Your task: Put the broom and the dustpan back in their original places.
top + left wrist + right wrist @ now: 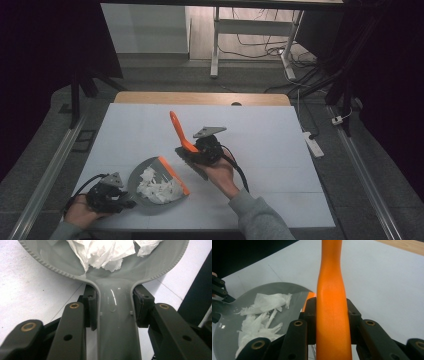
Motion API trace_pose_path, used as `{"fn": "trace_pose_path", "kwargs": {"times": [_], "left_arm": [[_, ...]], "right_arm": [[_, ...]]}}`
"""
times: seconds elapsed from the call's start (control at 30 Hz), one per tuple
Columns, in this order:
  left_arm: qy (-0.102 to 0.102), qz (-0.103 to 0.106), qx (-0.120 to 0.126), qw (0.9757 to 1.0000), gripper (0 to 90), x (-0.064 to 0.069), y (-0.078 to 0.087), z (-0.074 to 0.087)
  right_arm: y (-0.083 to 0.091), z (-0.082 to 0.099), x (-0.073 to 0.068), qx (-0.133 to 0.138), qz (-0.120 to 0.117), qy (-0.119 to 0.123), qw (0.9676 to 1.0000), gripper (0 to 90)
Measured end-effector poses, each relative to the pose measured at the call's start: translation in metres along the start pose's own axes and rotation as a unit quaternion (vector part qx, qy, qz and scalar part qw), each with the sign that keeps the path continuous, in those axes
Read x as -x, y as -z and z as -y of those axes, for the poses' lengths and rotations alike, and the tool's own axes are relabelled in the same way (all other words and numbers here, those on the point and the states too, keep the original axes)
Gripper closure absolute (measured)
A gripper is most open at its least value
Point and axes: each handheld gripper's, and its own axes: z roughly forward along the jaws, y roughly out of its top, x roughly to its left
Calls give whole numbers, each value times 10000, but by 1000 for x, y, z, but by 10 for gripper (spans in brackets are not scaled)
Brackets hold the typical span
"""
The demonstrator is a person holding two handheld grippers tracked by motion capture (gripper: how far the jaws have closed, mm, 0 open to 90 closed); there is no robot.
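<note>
The left claw (131, 203) squeezes the handle of the grey dustpan (150, 172) full of paper scraps (157, 187) on the worktop (260, 140), while the right claw (186, 150) grips the orange brush (178, 131) just beside it.

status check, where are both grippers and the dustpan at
Left gripper shut on grey dustpan handle, pan flat on table, paper scraps inside. Right gripper shut on orange brush handle, beside the pan. Nothing in the way.
</note>
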Motion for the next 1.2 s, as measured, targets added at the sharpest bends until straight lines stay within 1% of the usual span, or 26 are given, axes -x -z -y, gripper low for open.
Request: {"fn": "trace_pose_path", "kwargs": {"times": [0.33,0.5,0.77,0.93,1.03,1.2], "left_arm": [[29,11,41,10000,617,-1,0,0],[48,-58,81,9999,618,0,0,0],[118,-207,281,9993,618,0,4,-1],[174,-241,377,9988,617,0,5,-1],[176,-305,409,9985,618,0,6,-2],[245,-367,481,9979,617,0,8,-2]], "right_arm": [[7,6,9,-16,68,-22,10000,701],[13,9,14,-17,128,-42,9999,701],[28,18,23,28,237,-106,9997,701],[37,22,28,60,269,-128,9995,701],[41,24,30,69,263,-135,9995,701],[48,27,32,101,257,-115,9996,701]]}}
